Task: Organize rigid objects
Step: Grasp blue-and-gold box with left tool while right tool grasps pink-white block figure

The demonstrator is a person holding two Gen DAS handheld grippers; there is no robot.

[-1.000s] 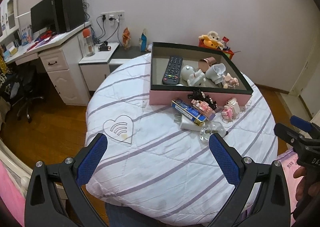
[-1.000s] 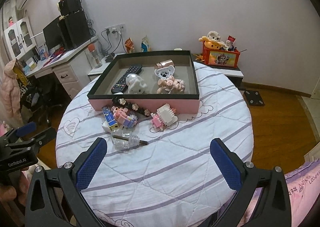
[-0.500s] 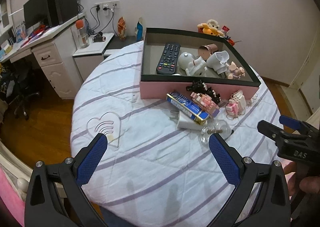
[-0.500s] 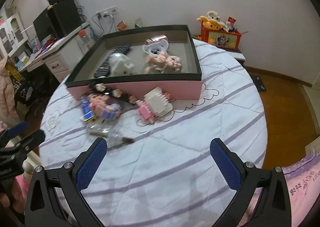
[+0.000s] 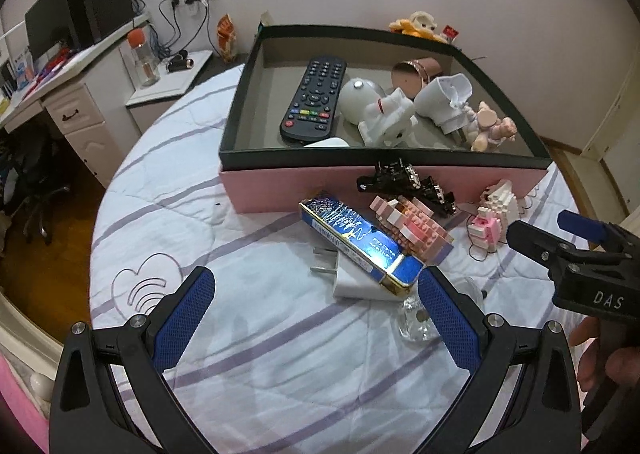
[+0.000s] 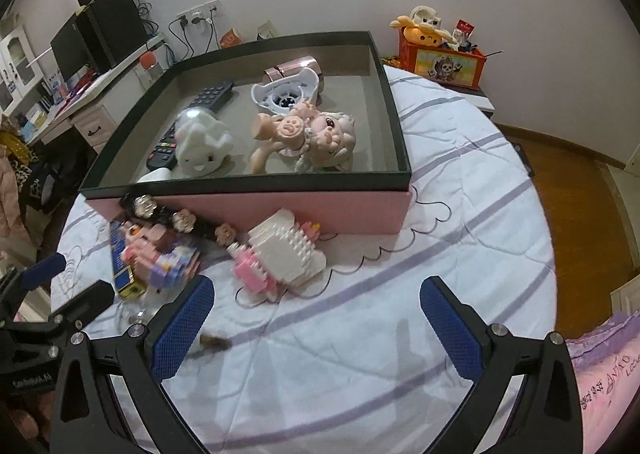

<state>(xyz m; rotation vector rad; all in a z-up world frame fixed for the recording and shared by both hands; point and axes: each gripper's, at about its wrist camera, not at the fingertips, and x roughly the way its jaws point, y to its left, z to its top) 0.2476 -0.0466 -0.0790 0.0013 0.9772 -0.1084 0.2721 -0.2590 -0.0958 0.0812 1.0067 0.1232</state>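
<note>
Glossy blue box (image 5: 360,244) lies slanted across smooth white charger (image 5: 352,281).

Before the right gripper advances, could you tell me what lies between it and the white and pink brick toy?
Only bare striped quilt lies between the right gripper and the brick toy, seen in the right wrist view.

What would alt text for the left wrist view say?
Open left gripper hovers over a quilted round table, facing a blue-and-gold box lying on a white charger. Behind sits a pink box holding a remote; the right gripper enters at right.
</note>
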